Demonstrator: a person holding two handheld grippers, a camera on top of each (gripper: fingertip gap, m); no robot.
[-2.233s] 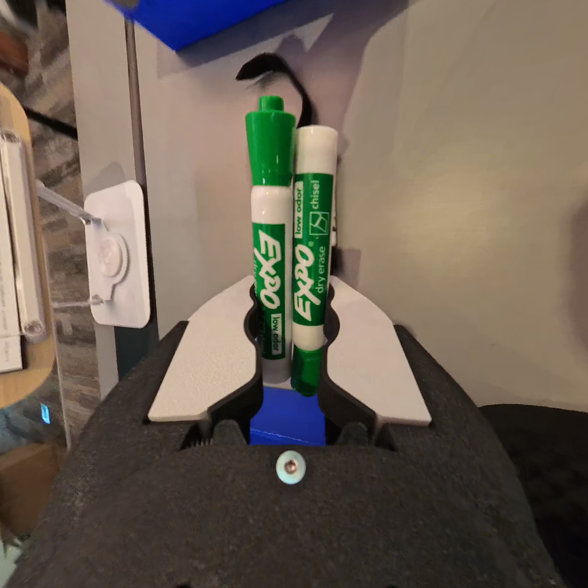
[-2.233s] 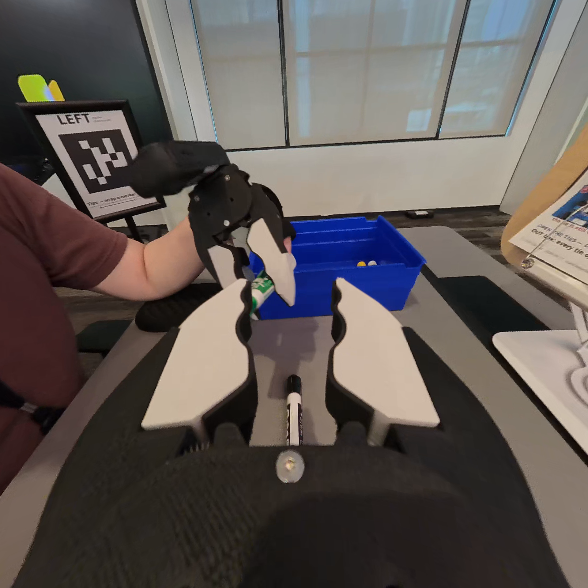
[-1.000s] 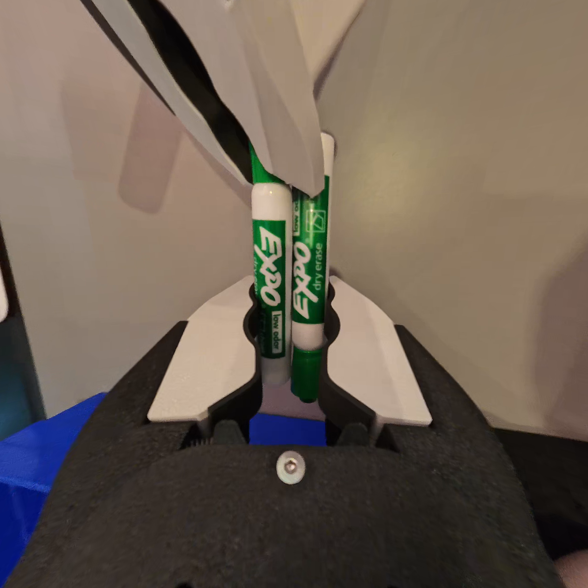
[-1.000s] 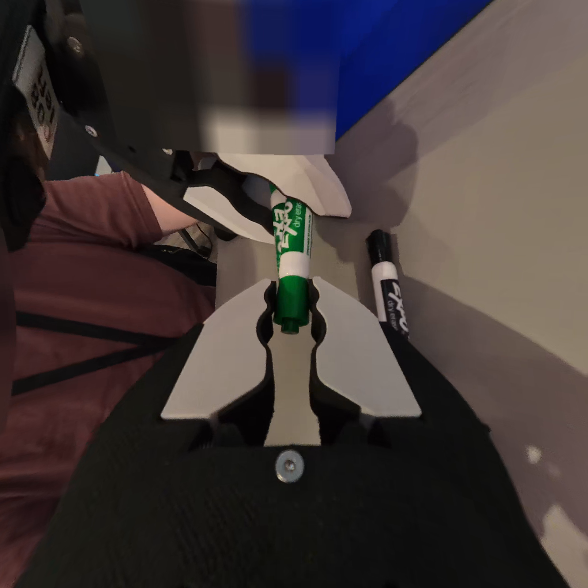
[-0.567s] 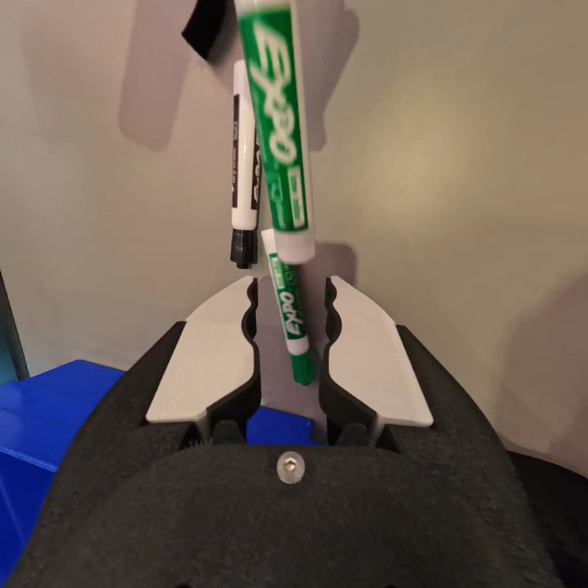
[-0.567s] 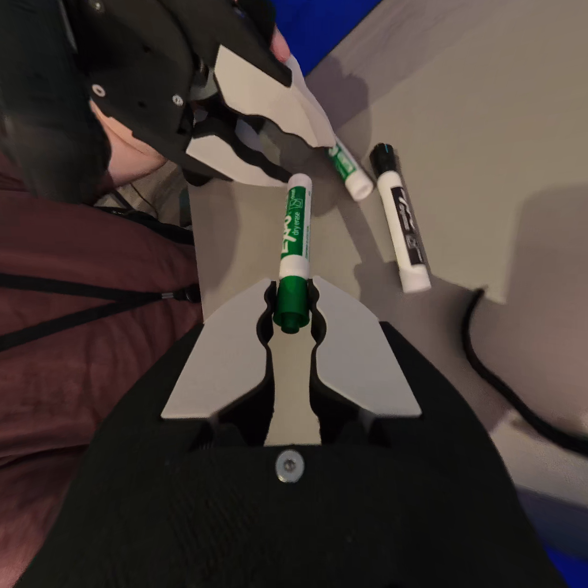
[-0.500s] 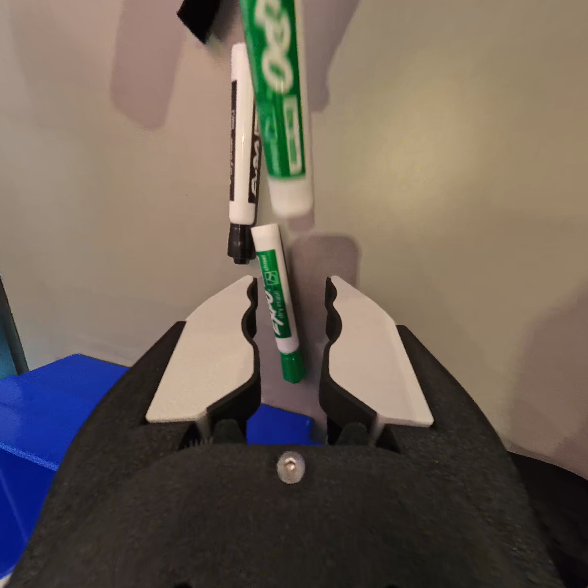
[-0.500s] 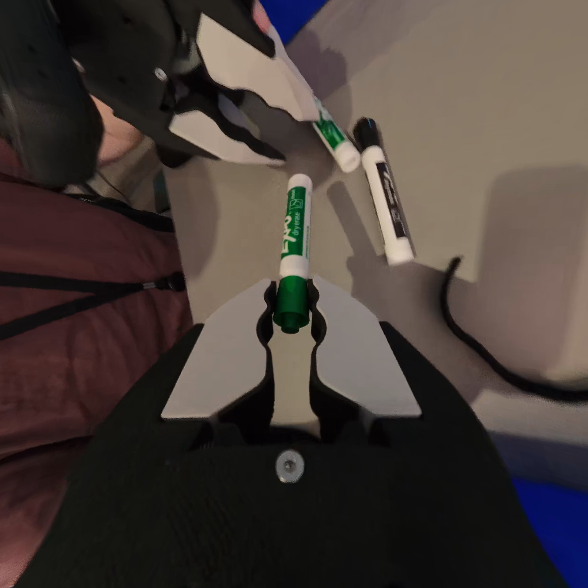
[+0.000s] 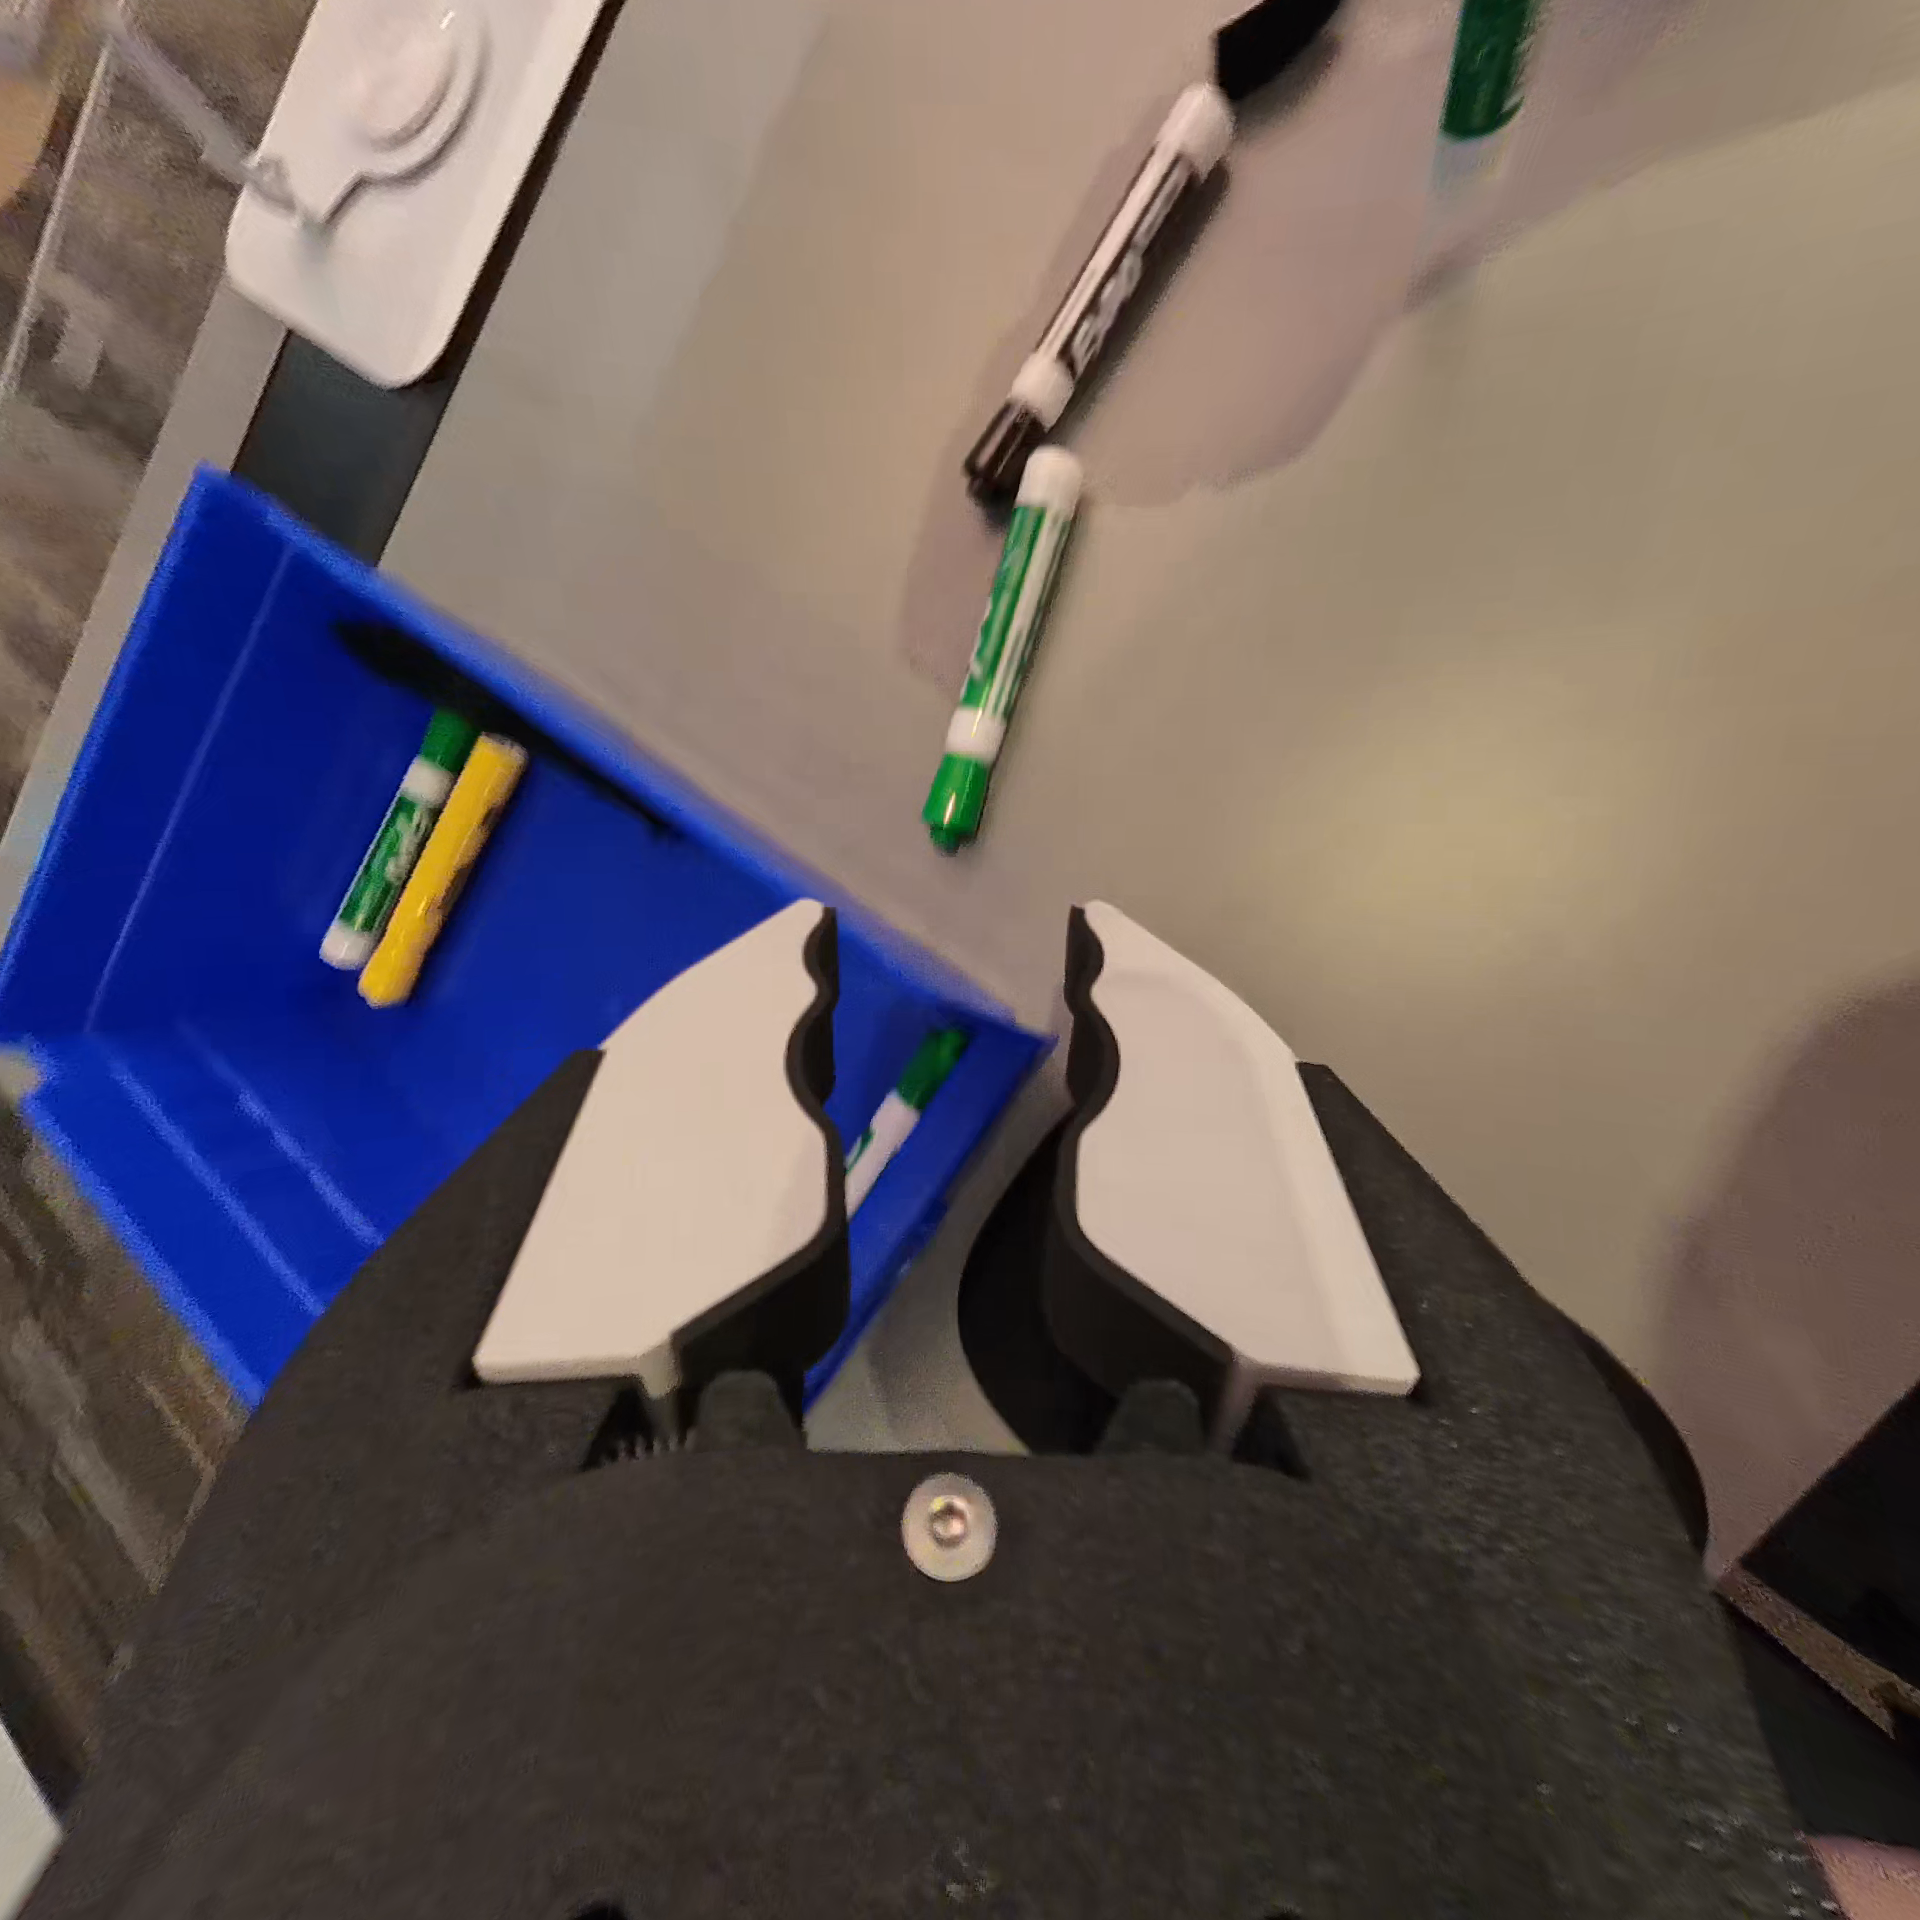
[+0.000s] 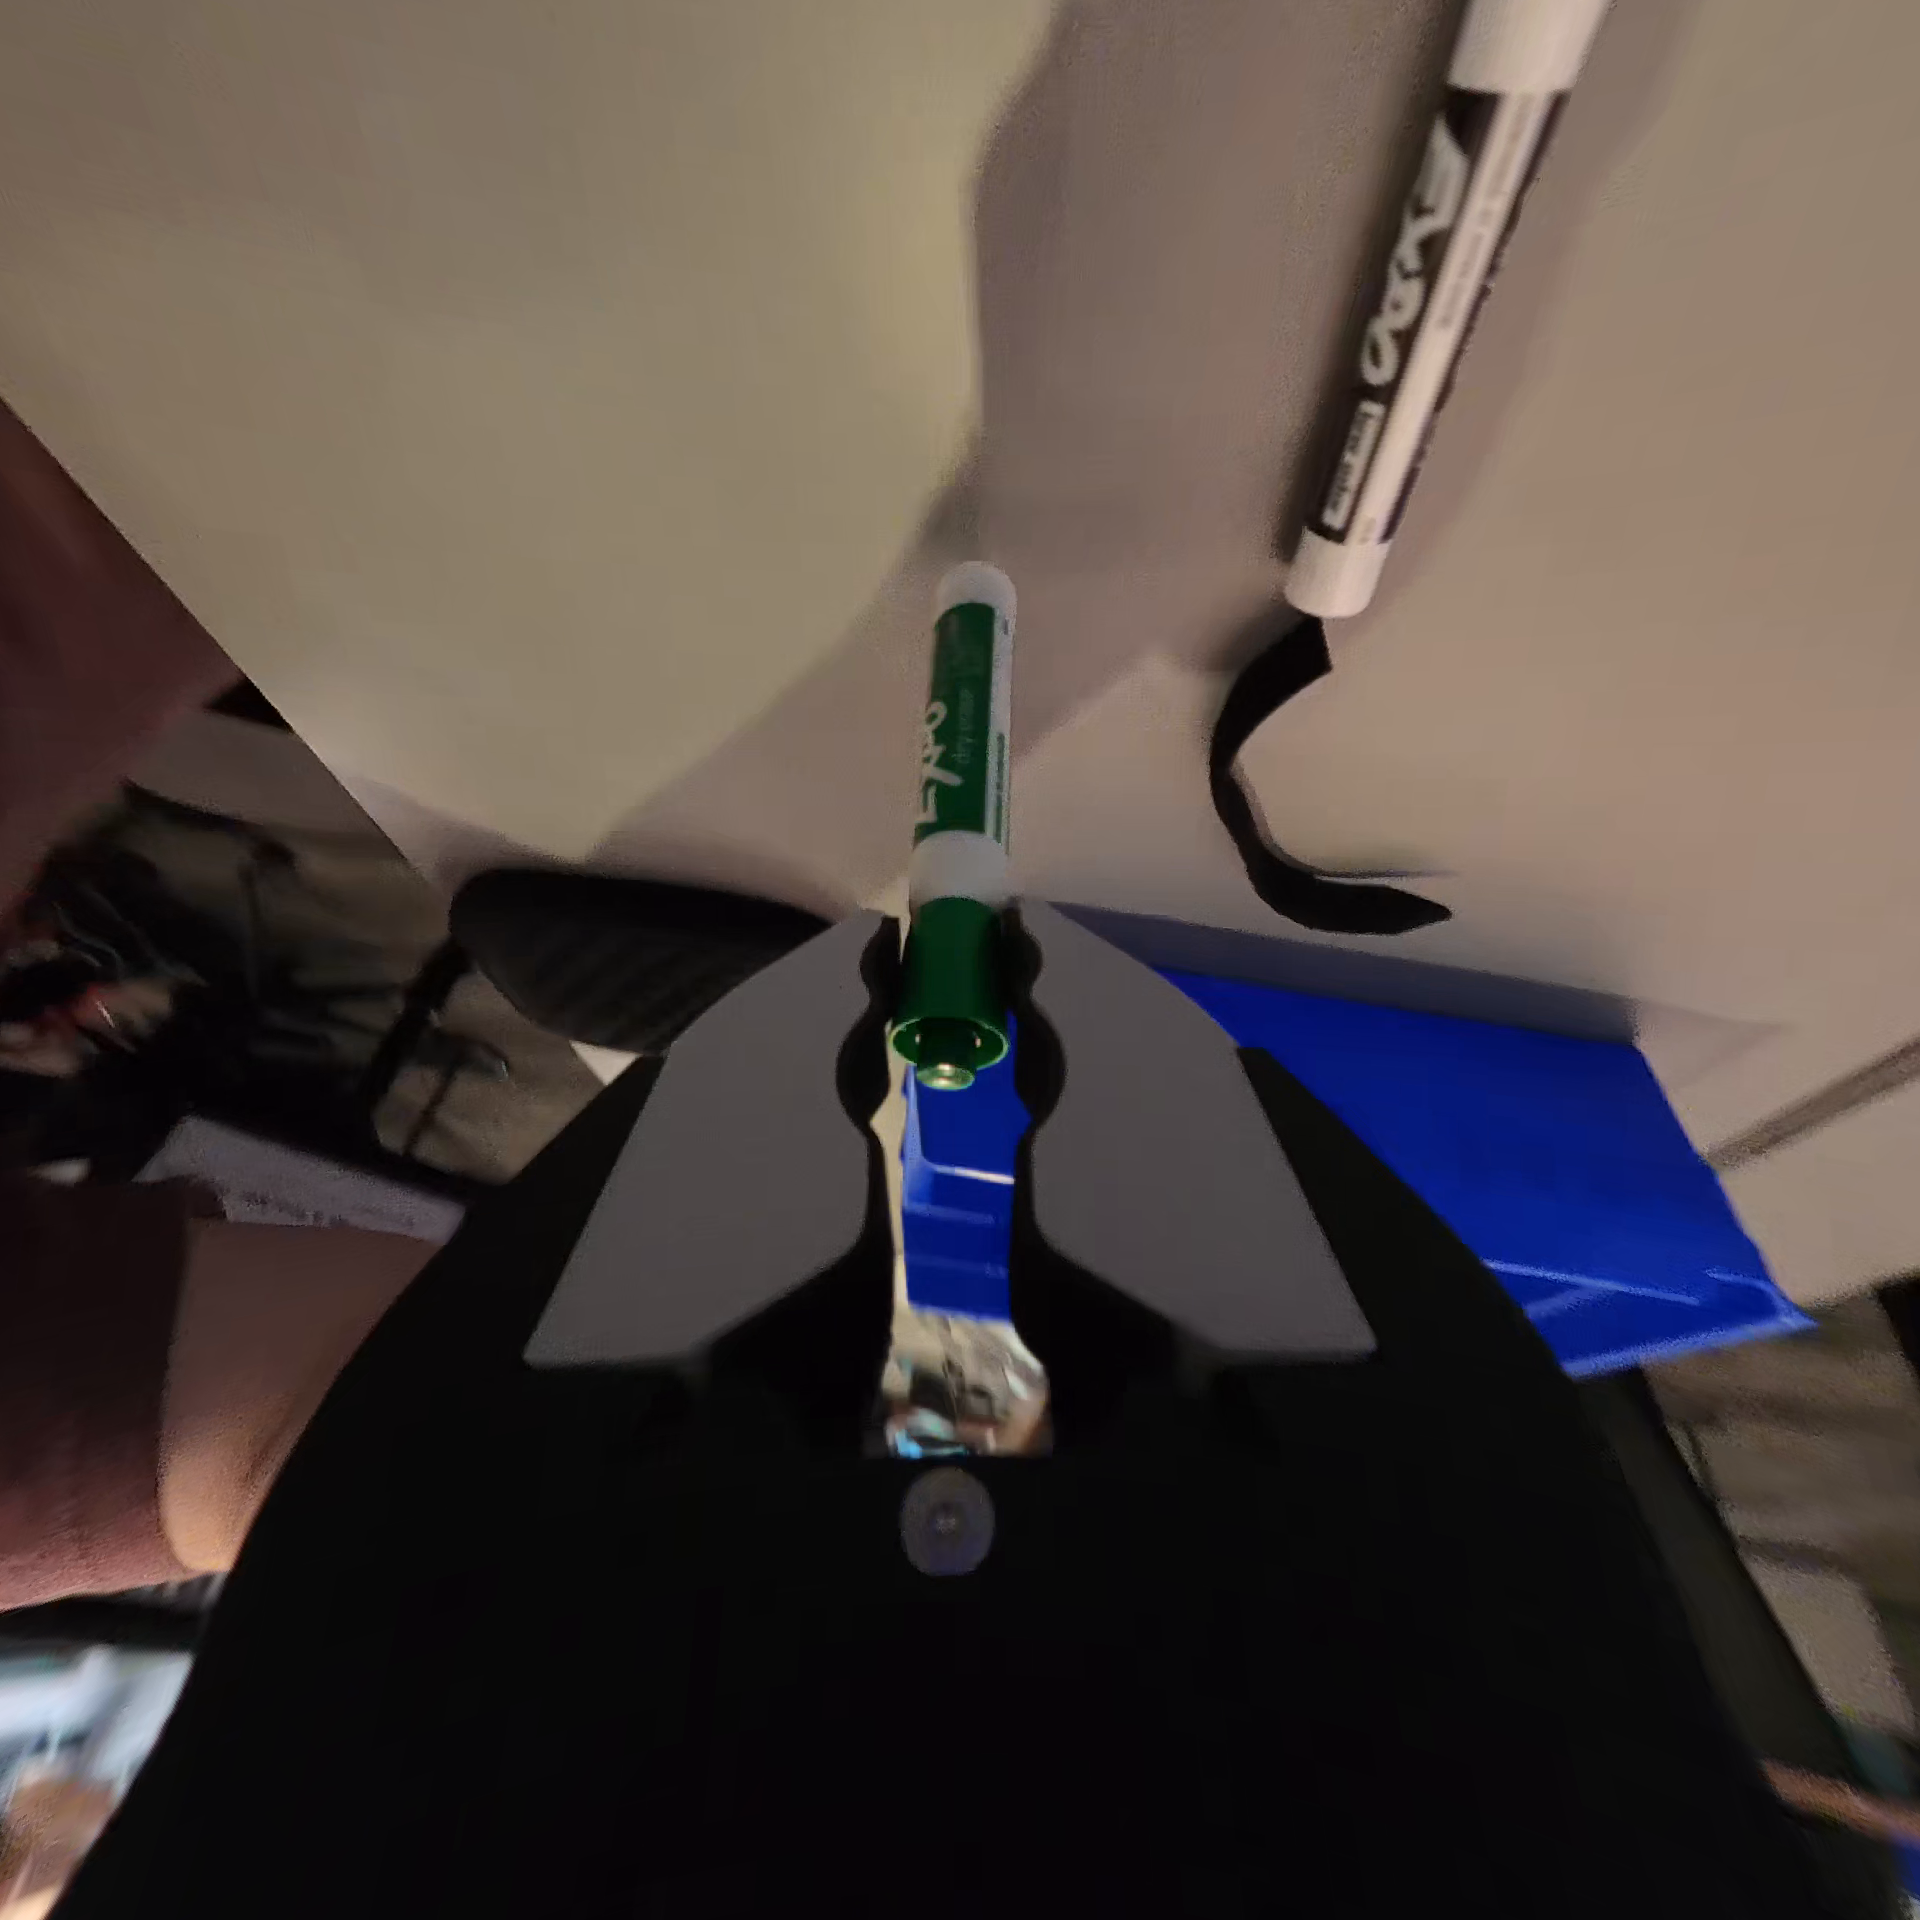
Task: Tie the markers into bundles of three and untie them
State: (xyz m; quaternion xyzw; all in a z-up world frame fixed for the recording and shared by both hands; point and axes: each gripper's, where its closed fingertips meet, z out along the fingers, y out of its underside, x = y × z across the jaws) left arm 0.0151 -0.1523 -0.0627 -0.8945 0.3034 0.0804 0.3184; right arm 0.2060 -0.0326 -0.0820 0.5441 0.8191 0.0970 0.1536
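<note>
— Left wrist view, item by item?

— Left gripper (image 9: 945,1023): white fingers spread, nothing between them. A second ago it clamped two green markers side by side; it has let both go. One green-and-white dry-erase marker (image 9: 995,649) now lies loose on the grey tabletop (image 9: 1455,727), end to end with a black-and-white marker (image 9: 1107,275). Open blue plastic bin (image 9: 208,1060) below: one green marker beside a yellow marker (image 9: 442,868), another green one in the near corner.

— Right wrist view?

— Right gripper (image 10: 951,1003): pinching the second green marker (image 10: 964,764) by its cap, barrel pointing away. Black fabric tie strap (image 10: 1262,790) lies loose on the table by the black marker's end. The frame is blurred, so whether they touch I cannot tell.

— Meaning?

— Likely the untying half: bundle apart, strap off, markers being separated.
</note>
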